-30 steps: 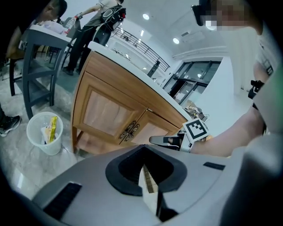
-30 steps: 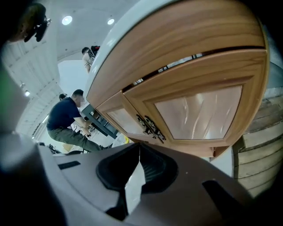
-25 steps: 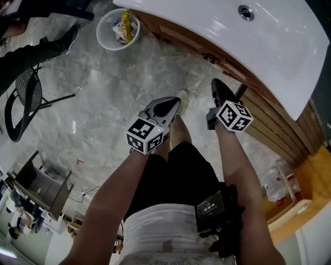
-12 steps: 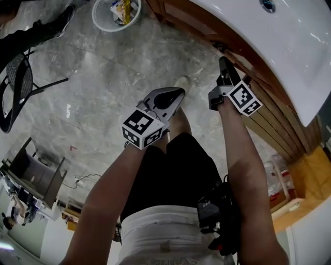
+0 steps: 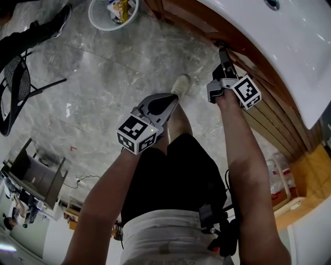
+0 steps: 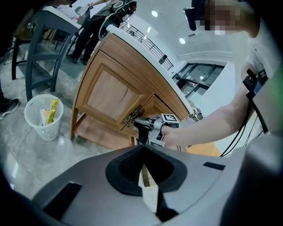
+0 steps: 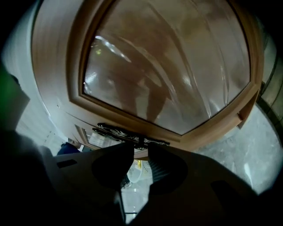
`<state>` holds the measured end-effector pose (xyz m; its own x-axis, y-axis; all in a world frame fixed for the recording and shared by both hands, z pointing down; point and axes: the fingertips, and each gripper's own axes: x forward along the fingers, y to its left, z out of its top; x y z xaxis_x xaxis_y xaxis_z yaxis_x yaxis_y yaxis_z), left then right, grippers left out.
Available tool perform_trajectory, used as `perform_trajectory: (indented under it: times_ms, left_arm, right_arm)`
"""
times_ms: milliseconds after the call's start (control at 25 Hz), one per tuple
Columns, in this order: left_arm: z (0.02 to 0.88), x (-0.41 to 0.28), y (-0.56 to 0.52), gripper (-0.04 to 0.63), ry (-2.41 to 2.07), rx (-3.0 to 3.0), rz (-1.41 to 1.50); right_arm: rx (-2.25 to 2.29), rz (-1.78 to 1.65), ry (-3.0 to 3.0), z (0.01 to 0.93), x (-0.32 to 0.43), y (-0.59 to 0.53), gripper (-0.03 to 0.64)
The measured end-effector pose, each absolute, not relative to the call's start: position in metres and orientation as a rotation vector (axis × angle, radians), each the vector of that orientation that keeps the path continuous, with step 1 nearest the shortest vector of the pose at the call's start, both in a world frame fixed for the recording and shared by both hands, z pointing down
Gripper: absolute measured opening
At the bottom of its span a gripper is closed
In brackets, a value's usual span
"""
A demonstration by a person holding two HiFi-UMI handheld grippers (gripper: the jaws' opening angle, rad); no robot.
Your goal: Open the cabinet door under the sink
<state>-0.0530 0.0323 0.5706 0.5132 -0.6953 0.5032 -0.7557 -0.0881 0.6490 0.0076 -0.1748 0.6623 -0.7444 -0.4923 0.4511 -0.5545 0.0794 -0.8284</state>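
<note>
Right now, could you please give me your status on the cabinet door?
Left gripper shut, empty, off the cabinet. Right gripper open, tips astride the door handle. Cabinet door looks closed. Own shoe planted just in front.

**Objects in the background**

A white wastebasket (image 5: pixel 98 21) holding a yellow wrapper (image 5: pixel 123 9) stands on the grey marble floor (image 5: pixel 114 67), upper left. A black mesh chair (image 5: pixel 18 88) stands well apart at the left edge. A grey stand (image 5: pixel 36 176) appears lower left.

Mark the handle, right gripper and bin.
handle (image 7: pixel 126 135): right gripper view, its left part.
right gripper (image 5: pixel 223 54): head view, between the fingertips.
bin (image 6: pixel 44 131): left gripper view, side wall.
</note>
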Motion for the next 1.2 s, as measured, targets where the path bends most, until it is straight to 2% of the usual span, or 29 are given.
perform_trajectory:
  times_ms: [360,760,1000,1200]
  left_arm:
    - [0.565,-0.042,0.035,0.011,-1.157,1.860,0.100]
    - [0.566,-0.036,0.046,0.011,-1.133,1.870,0.119]
    - [0.566,-0.060,0.031,0.011,-1.164,1.880,0.129]
    - [0.566,-0.038,0.056,0.011,-1.151,1.882,0.142]
  right_arm:
    - [1.178,1.962,-2.206,0.668,0.007,-0.179,0.087]
    - [1.051,1.872,-2.244,0.665,0.015,-0.157,0.087]
    - [1.007,1.853,-2.272,0.669,-0.004,-0.171,0.087]
    - [0.928,1.824,-2.277,0.668,0.017,-0.144,0.087]
